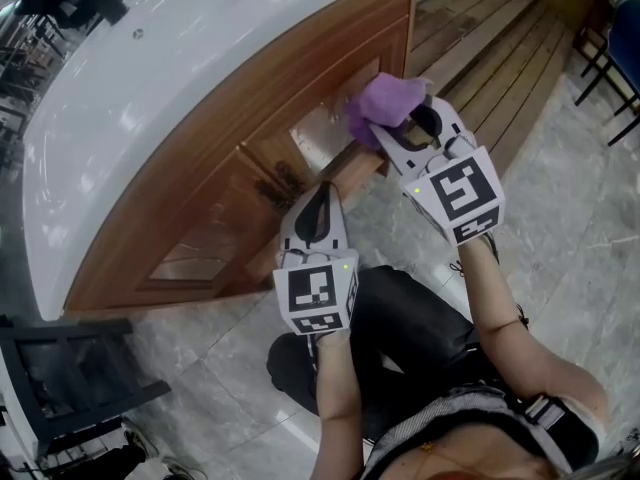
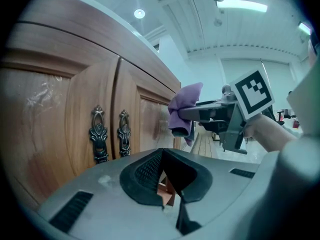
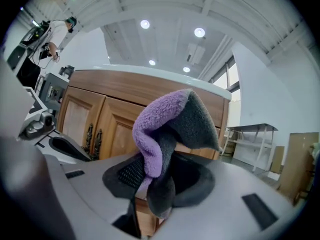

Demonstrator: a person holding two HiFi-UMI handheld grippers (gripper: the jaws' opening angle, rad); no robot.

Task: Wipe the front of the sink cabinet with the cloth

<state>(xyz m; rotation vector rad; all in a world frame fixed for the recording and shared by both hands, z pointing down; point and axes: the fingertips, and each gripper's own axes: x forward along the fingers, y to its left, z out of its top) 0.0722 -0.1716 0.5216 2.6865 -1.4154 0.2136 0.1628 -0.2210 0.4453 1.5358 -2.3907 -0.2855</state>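
The white tabletop (image 1: 150,78) curved over the wooden sink cabinet (image 1: 225,183). My right gripper (image 1: 408,133) was clamped on the purple cloth (image 1: 385,103), which sat bunched up close to the cabinet front near its right end; I couldn't tell whether it touched the wood. My left gripper (image 1: 322,193) was closed on nothing, near the dark ornate door handles (image 2: 98,134).

In the head view, passage from 9 to 1 o'clock was blocked by the cabinet (image 1: 230,158), from which two handles (image 2: 98,134) stood out. Open floor (image 1: 570,198) was left at 3 o'clock. A chair (image 1: 75,368) was seen at 8 o'clock, well apart from the left gripper (image 1: 321,196).
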